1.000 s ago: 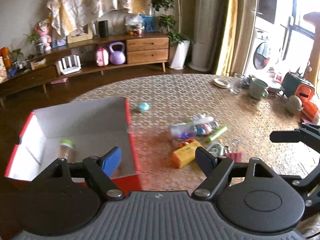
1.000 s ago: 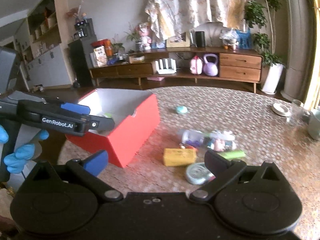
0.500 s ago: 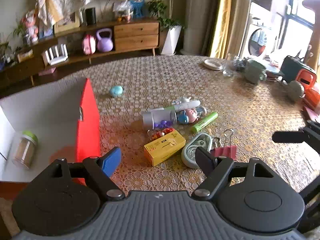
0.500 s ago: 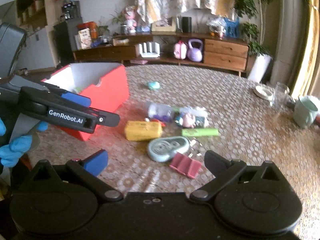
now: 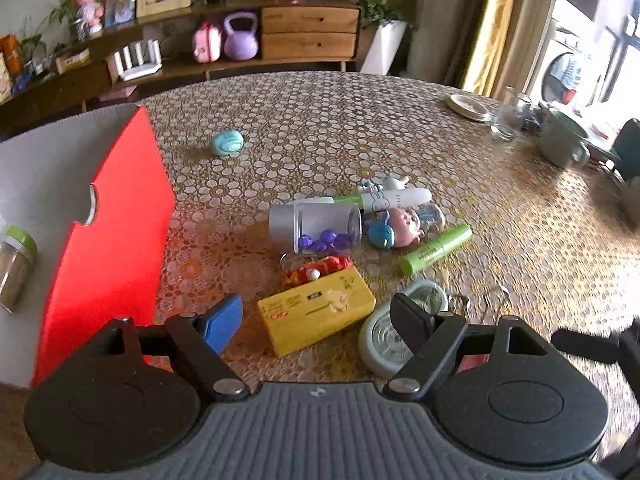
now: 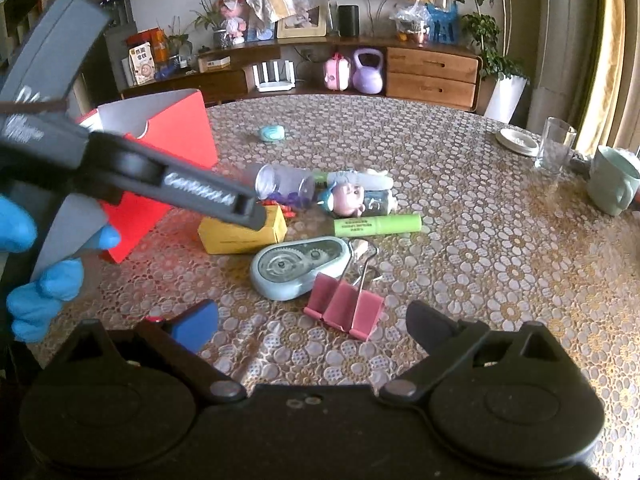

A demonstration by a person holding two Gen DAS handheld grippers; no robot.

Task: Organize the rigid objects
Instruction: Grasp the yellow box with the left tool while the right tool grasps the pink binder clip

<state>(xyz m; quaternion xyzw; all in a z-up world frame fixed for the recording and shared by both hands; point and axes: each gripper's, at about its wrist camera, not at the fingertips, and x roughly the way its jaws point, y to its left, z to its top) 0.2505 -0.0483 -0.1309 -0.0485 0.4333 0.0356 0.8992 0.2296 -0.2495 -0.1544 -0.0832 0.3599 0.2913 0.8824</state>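
Across the round table (image 5: 400,128), under a tablecloth patterned with small circles and flowers, we see a long wooden sideboard (image 5: 308,32) against the far wall, with a purple kettlebell (image 5: 240,36) on its low shelf and a potted plant (image 6: 500,76) at its right end. At the far right of the table stand a drinking glass (image 6: 554,146), a pale green mug (image 6: 612,184) and a small white dish (image 5: 468,106). At the left sits a red box (image 5: 116,240) with a white inside, and a green-lidded jar (image 5: 16,268) lies in it. Our left gripper (image 5: 316,320) is spread wide and holds nothing; the yellow box (image 5: 316,314) lies on the cloth between its fingers, not touched by either, and the grey-blue tape dispenser (image 5: 384,344) lies just behind the right finger. Farther off lie a clear jar (image 5: 320,228) with purple beads, a pink toy (image 5: 404,228), a white pen (image 5: 392,198) and a green tube (image 5: 436,248), close together, and a small blue oval thing (image 5: 226,143) lies alone, well apart toward the far side. Our right gripper (image 6: 314,326) is open too, its jaws closing with nothing pinched; the pink binder clip (image 6: 344,310) lies between its fingers, just beyond the tips, touching the tape dispenser. A hand in a blue glove (image 6: 36,280) holds the left gripper at the left of the right wrist view.
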